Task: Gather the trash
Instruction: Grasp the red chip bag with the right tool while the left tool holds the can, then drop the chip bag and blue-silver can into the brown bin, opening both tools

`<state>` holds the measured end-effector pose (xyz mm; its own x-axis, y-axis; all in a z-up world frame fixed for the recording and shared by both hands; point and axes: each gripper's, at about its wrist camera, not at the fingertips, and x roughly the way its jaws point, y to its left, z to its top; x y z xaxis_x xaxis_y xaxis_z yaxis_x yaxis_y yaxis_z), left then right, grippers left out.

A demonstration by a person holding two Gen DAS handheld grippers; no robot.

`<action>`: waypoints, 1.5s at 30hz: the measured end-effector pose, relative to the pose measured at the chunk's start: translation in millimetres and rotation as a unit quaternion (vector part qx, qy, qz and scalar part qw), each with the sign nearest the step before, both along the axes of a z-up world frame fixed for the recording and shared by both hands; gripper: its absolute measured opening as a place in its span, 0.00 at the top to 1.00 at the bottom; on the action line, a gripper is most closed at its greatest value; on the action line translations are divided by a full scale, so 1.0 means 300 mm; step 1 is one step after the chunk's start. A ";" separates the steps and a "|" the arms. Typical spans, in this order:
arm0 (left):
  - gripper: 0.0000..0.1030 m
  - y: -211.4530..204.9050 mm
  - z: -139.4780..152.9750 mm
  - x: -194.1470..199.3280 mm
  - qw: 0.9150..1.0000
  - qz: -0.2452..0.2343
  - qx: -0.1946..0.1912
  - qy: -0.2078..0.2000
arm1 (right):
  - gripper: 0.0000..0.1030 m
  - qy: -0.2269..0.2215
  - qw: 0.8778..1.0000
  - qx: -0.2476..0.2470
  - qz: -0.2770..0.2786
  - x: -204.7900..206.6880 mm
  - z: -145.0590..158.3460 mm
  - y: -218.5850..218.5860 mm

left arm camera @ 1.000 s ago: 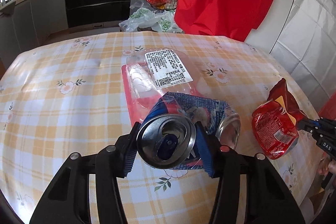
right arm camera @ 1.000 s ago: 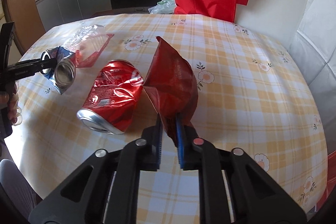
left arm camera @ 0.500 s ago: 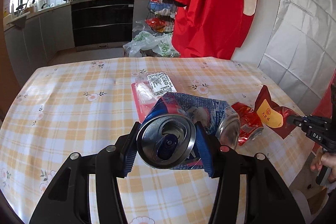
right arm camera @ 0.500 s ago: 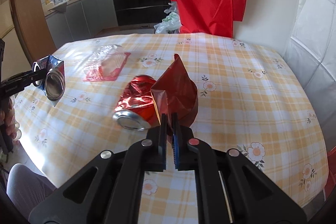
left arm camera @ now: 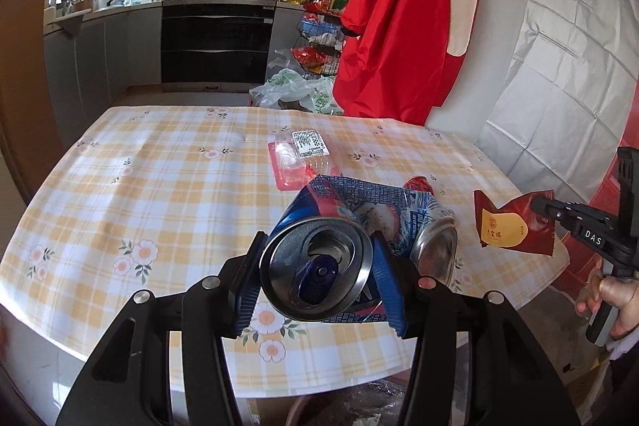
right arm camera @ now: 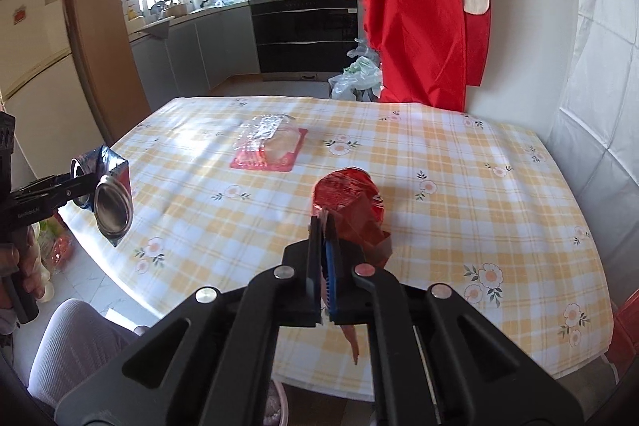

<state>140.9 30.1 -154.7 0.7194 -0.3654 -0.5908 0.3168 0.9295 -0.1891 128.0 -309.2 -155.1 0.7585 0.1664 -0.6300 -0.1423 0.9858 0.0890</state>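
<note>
A crushed blue can (left arm camera: pixel 343 210) is held off the table with my left gripper (left arm camera: pixel 319 266) shut on its sides, its open top facing the camera. From the right wrist view that left gripper (right arm camera: pixel 80 186) and the blue can (right arm camera: pixel 110 204) hang past the table's left edge. My right gripper (right arm camera: pixel 324 226) is shut on a dark red snack wrapper (right arm camera: pixel 367 238), seen side-on as the wrapper (left arm camera: pixel 511 226) in the right gripper (left arm camera: pixel 547 206). A crushed red can (right arm camera: pixel 343 186) lies on the checked tablecloth (right arm camera: pixel 479 186), half hidden as the red can (left arm camera: pixel 417 183).
A clear plastic tray with a white label (left arm camera: pixel 303 154) lies mid-table on a red base, also the tray (right arm camera: pixel 267 142). A red garment (left arm camera: pixel 399 26) hangs at the far wall, with plastic bags (left arm camera: pixel 295 90) on the floor. A person's leg (right arm camera: pixel 72 346) is at the near left.
Both grippers have risen and drawn back from the table, the left with the blue can, the right with the wrapper. The red can stays lying on the cloth.
</note>
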 end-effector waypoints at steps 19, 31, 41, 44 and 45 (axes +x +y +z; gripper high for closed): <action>0.51 0.134 0.126 -0.292 0.999 0.028 -0.009 -0.029 | 0.94 -0.025 0.995 0.028 0.091 -0.283 0.172 0.205; 0.51 0.181 0.122 -0.420 0.999 0.031 -0.009 -0.022 | 0.94 0.038 0.988 0.048 0.140 -0.381 0.088 0.340; 0.51 0.175 0.110 -0.426 0.999 0.029 -0.007 -0.015 | 0.50 0.038 0.988 0.039 0.147 -0.377 0.090 0.376; 0.51 0.158 0.102 -0.422 1.000 0.022 0.000 -0.013 | 0.33 0.026 0.992 0.034 0.123 -0.373 0.102 0.347; 0.51 0.153 0.098 -0.420 1.000 0.020 0.002 -0.011 | 0.24 0.022 0.993 0.031 0.111 -0.370 0.106 0.333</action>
<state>14.9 75.8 -125.3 0.7463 -0.3341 -0.5757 0.2837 0.9421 -0.1789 17.2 -209.5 -123.3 0.6707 0.3650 -0.6457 -0.3496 0.9234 0.1588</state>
